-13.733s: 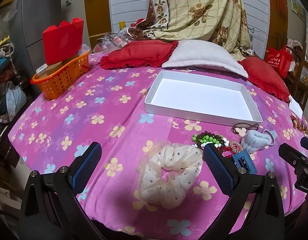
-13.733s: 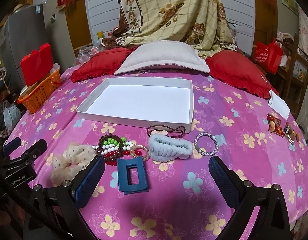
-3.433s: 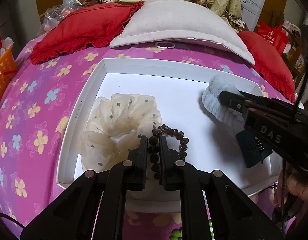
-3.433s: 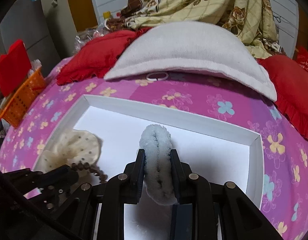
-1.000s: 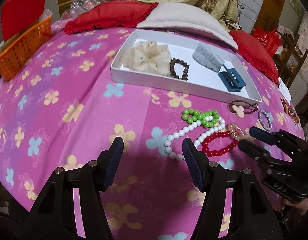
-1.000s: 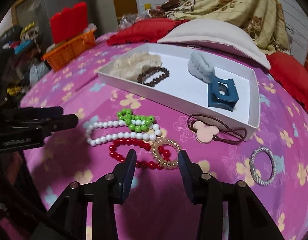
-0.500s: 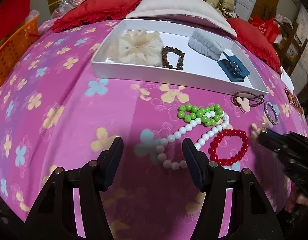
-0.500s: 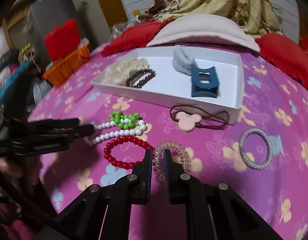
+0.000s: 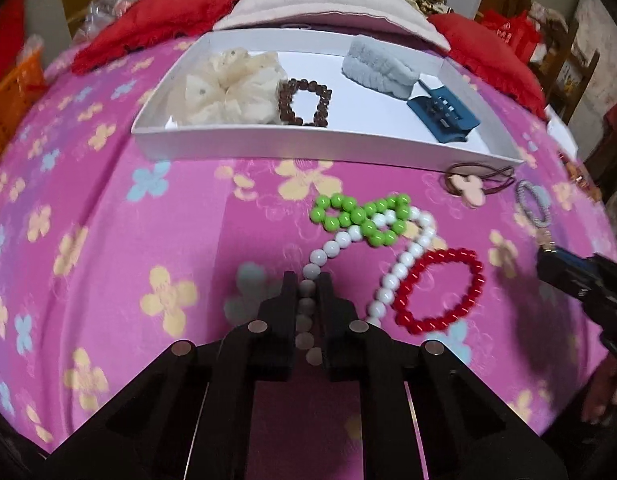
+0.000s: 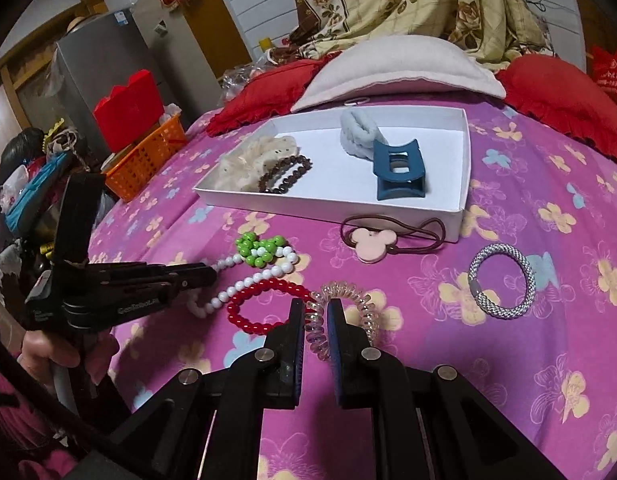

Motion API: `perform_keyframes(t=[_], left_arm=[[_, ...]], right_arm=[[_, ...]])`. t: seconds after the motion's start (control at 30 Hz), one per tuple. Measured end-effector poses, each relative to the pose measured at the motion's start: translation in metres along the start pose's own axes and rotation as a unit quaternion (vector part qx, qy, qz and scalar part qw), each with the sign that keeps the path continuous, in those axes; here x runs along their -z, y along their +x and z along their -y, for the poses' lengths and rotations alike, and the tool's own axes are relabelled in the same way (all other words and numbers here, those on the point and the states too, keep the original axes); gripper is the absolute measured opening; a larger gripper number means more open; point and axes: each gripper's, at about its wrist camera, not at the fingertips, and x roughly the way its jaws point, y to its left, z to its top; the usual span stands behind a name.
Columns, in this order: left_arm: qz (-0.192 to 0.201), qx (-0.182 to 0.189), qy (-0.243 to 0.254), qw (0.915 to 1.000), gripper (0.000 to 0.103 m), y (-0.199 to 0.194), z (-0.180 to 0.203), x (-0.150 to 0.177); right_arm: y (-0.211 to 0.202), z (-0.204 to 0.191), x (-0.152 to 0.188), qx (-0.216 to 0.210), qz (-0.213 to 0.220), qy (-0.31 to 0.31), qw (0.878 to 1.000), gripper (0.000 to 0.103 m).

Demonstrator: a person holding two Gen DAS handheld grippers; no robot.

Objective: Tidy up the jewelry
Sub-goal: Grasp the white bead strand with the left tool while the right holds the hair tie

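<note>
A pink flowered bedspread (image 10: 548, 320), red pillows (image 10: 556, 92), a grey cabinet (image 10: 104, 68) and an orange basket (image 10: 148, 160).

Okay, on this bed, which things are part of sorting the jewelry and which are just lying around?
Part of the job:
white tray
white bead strand, clamped by left gripper
clear coil tie, clamped by right gripper
red bead bracelet
green beads
silver ring band
mouse hair tie

Just lying about:
orange basket
pillows

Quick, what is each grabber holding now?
Left gripper: shut on the white round-bead bracelet.
Right gripper: shut on the clear spiral coil hair tie.
</note>
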Motion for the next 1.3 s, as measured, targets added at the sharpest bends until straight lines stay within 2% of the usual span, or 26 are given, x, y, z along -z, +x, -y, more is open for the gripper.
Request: perform_keyframes(t=[0.3, 0.7, 0.9, 1.3], left_arm=[[0.049, 0.033, -0.025, 0.9979, 0.008, -0.062, -0.01, -0.007], [0.122, 0.01, -0.01, 0.9924, 0.008, -0.129, -0.01, -0.029], [0.146, -0.011, -0.005, 0.9892, 0.008, -0.144, -0.011, -0.037], [0.162, -0.025, 0.008, 0.9864, 0.008, -0.148, 0.003, -0.043]], right_arm=[[-0.016, -0.009, -0.008, -0.006, 0.021, -0.007, 1.0, 0.01], [-0.034, -0.027, -0.022, -0.009, 0.043, -0.029, 0.999, 0.011], [-0.036, -0.035, -0.027, -0.009, 0.047, -0.038, 0.998, 0.01], [-0.043, -0.047, -0.034, -0.004, 0.052, -0.051, 0.997, 0.011]])
